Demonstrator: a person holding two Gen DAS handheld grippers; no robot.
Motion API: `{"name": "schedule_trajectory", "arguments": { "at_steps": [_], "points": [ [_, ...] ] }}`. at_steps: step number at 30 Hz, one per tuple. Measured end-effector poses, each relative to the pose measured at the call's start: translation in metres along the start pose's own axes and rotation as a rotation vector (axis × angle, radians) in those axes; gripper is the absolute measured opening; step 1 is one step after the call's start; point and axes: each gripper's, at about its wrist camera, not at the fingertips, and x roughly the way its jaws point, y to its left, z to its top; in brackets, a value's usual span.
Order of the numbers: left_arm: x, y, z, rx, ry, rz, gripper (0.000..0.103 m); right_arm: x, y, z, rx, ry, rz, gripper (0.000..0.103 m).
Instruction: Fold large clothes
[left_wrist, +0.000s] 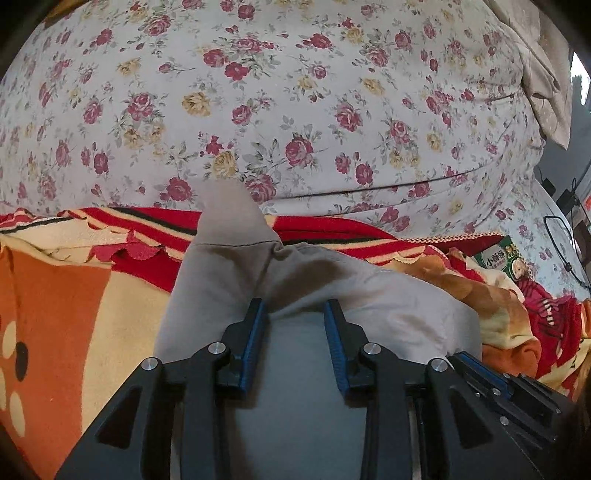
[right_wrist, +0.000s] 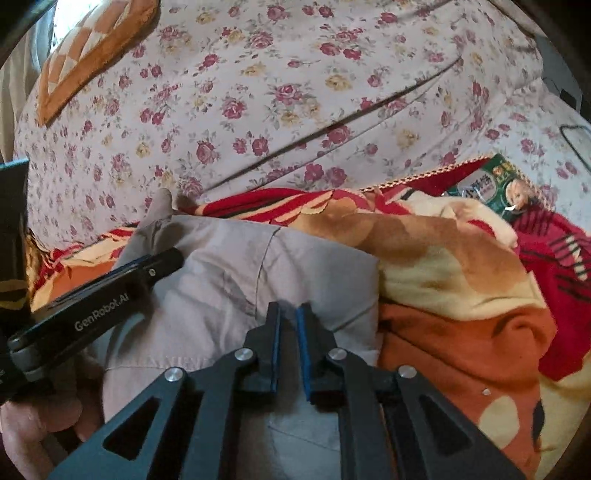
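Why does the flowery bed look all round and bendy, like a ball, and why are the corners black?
Left wrist view: the fisheye lens bulges the floral sheet into a dome, with black corners and a glaring patch at the right edge. Right wrist view: same bulge, bright glare at the top left by the checked cushion; the beige garment looks soft and slightly blurred.
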Motion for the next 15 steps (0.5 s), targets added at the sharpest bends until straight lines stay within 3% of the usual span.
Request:
{"name": "schedule_trajectory", "arguments": {
  "at_steps": [4, 8, 9, 10, 11, 12, 13, 14, 15],
  "points": [
    [-0.004, 0.003, 0.007, -0.019, 0.021, -0.035, 0.022, -0.001, -0.007, 0.0, 0.032, -0.01, 0.044, 0.01],
    [-0.055, 0.015, 0.022, 0.003, -0.018, -0.077, 0.023, -0.02, -0.016, 0.004, 0.081, -0.023, 0.132, 0.011],
    [-0.07, 0.019, 0.023, 0.014, -0.037, -0.093, 0.024, -0.031, -0.019, 0.006, 0.098, -0.037, 0.162, 0.012],
    [-0.089, 0.025, 0.022, 0.04, -0.057, -0.113, 0.034, -0.045, -0.022, 0.007, 0.11, -0.058, 0.181, 0.015],
    [-0.1, 0.029, 0.017, 0.064, -0.067, -0.118, 0.05, -0.064, -0.024, 0.006, 0.114, -0.085, 0.181, 0.03],
    [-0.108, 0.033, 0.011, 0.087, -0.073, -0.119, 0.056, -0.078, -0.026, 0.004, 0.112, -0.107, 0.174, 0.044],
    [-0.115, 0.039, 0.003, 0.106, -0.078, -0.126, 0.061, -0.094, -0.027, 0.0, 0.101, -0.144, 0.163, 0.075],
    [-0.119, 0.046, -0.009, 0.122, -0.066, -0.14, 0.061, -0.114, -0.028, -0.007, 0.078, -0.198, 0.149, 0.091],
    [-0.118, 0.052, -0.021, 0.125, -0.039, -0.155, 0.061, -0.123, -0.028, -0.012, 0.065, -0.217, 0.142, 0.094]
  ]
}}
